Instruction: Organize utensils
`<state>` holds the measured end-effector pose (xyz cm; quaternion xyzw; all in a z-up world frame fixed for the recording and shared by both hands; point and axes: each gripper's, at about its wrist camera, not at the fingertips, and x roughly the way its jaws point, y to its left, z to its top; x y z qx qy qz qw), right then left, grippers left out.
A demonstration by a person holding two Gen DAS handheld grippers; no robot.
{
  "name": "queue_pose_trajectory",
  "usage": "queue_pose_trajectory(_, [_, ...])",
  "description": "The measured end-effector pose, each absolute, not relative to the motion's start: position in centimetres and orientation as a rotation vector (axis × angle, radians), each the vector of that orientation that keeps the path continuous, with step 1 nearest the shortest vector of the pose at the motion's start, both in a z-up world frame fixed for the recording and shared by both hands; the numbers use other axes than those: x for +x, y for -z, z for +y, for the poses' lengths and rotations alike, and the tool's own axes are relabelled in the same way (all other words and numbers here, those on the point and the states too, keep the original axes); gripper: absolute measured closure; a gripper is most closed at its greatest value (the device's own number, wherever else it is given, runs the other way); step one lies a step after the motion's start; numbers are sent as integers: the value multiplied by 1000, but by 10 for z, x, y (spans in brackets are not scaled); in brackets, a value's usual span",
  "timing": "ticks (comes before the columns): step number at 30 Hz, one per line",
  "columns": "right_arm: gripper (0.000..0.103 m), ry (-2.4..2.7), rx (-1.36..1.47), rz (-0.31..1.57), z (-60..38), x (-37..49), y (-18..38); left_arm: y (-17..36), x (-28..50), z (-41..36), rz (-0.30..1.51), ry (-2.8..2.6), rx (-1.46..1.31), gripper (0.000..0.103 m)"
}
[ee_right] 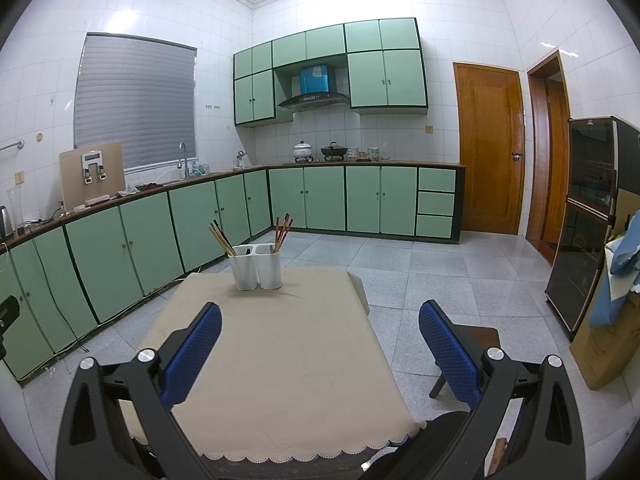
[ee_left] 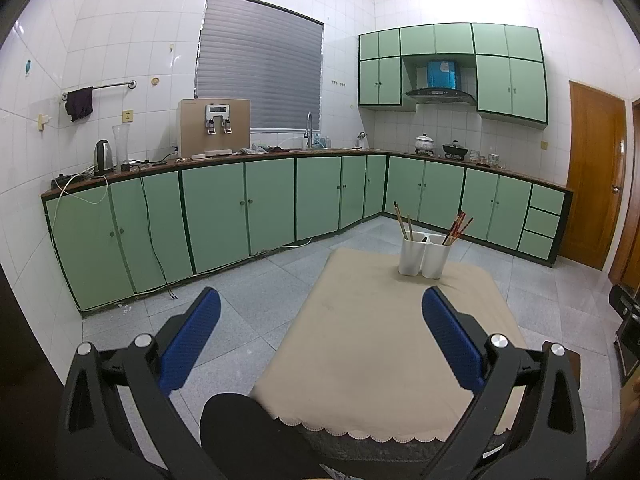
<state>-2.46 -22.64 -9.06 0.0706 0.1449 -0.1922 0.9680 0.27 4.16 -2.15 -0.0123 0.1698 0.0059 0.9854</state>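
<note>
From the left wrist camera, the left gripper (ee_left: pixel 321 308) hangs above the near end of the table, its blue-padded fingers (ee_left: pixel 191 342) spread wide apart with nothing between them. The table's beige cloth (ee_left: pixel 360 340) runs away toward 12 o'clock, its scalloped hem at the near edge. At about 1 o'clock from the gripper, on the far end of the cloth, stands the white utensil holder (ee_left: pixel 424 256) — two compartments side by side. The left compartment holds the brown chopsticks (ee_left: pixel 401 220), leaning to the left; the right one holds the red chopsticks (ee_left: pixel 458 229), leaning to the right. A dark rounded shape at 6 o'clock, under the gripper, may be the person's knee, though the view there is too dim to be sure.

From the right wrist camera, the right gripper (ee_right: pixel 320 308) is likewise held wide, empty, over the near part of the cloth (ee_right: pixel 288 360). The holder (ee_right: pixel 256 266) sits at roughly 11 o'clock, well apart from the fingertips, upright on the far end of the table. Its brown chopsticks (ee_right: pixel 221 237) fan out from the left compartment and its red chopsticks (ee_right: pixel 282 230) from the right. Green cabinets (ee_right: pixel 192 224) line the walls behind, and a wooden door (ee_right: pixel 490 148) stands at 1 o'clock.
</note>
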Motion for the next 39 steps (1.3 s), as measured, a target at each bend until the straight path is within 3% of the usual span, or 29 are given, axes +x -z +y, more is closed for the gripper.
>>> queue_pose_trajectory(39, [6,391,145,291,-225,-24,94,21,3,41,339,-9,-25,5])
